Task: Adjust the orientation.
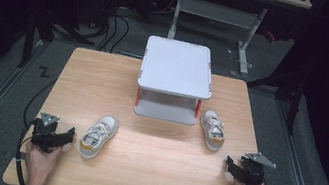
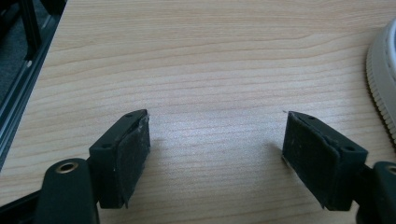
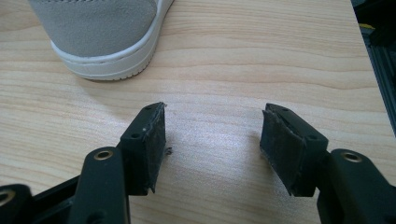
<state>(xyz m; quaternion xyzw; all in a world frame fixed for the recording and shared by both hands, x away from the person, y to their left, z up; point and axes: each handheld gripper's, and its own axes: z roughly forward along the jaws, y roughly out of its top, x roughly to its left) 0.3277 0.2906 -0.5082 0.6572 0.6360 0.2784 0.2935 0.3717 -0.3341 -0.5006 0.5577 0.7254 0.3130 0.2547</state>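
Note:
Two small grey-and-white sneakers lie on the wooden table (image 1: 153,146). The left shoe (image 1: 98,136) lies at an angle, just right of my left gripper (image 1: 66,136); its ribbed sole edge (image 2: 380,88) shows at the right of the left gripper view. The right shoe (image 1: 212,129) sits beside the grey two-tier rack (image 1: 175,76), its heel (image 3: 105,32) ahead and left of my right gripper (image 3: 212,135). My right gripper (image 1: 231,165) rests near the table's front right. Both grippers (image 2: 217,144) stand open over bare wood, holding nothing.
The rack stands at the table's far middle, with orange posts and an open lower shelf (image 1: 166,109). A hand holds each gripper at the front edge. Beyond the table are a dark floor, cables (image 1: 112,28) and another desk's white legs (image 1: 247,40).

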